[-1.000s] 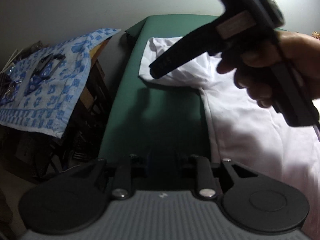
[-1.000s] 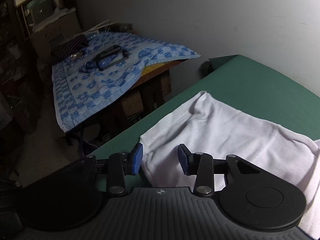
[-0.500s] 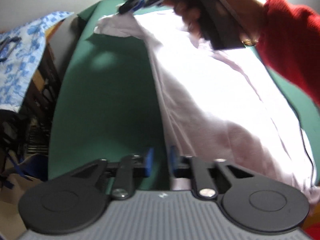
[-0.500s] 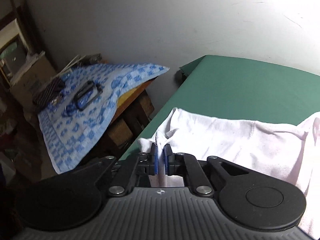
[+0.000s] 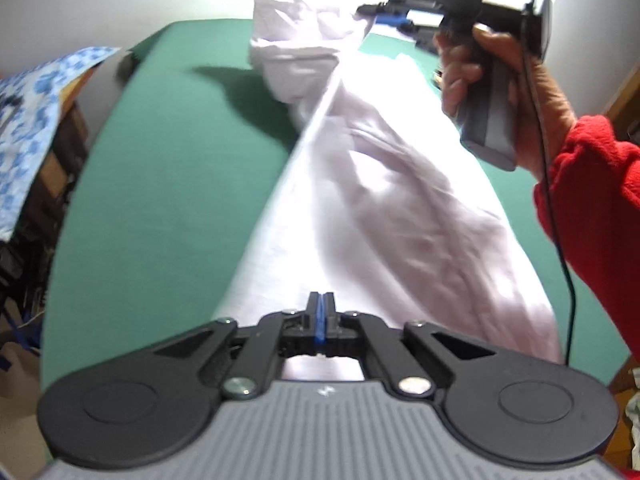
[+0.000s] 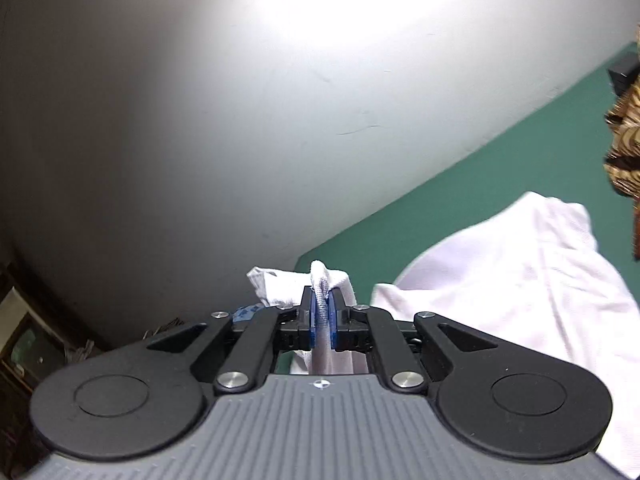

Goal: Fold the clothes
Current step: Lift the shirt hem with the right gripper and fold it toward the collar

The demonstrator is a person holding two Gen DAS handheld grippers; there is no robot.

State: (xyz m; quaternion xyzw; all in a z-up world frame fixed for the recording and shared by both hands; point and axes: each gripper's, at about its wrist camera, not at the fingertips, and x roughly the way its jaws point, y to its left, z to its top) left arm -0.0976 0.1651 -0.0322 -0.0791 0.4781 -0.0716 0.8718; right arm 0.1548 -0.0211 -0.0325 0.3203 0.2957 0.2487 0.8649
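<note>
A white garment (image 5: 384,184) lies lengthwise on the green table (image 5: 160,200). In the left wrist view my left gripper (image 5: 320,312) is shut on the garment's near edge, and a taut fold line runs away from it. At the far end a hand in a red sleeve (image 5: 592,184) holds my right gripper (image 5: 376,16), which has lifted a bunched end of the garment off the table. In the right wrist view the right gripper (image 6: 321,304) is shut on a pinch of white cloth (image 6: 320,276), with the rest of the garment (image 6: 500,292) spread to its right.
A side table under a blue patterned cloth (image 5: 36,120) stands past the green table's left edge. A grey wall (image 6: 240,120) runs behind. A black cable (image 5: 560,208) hangs from the right gripper. Something with a brown pattern (image 6: 624,152) sits at the far right.
Both grippers went from open to shut on the garment. The right one rolled and carried its end up off the table and to the right. The left one moved onto the near edge.
</note>
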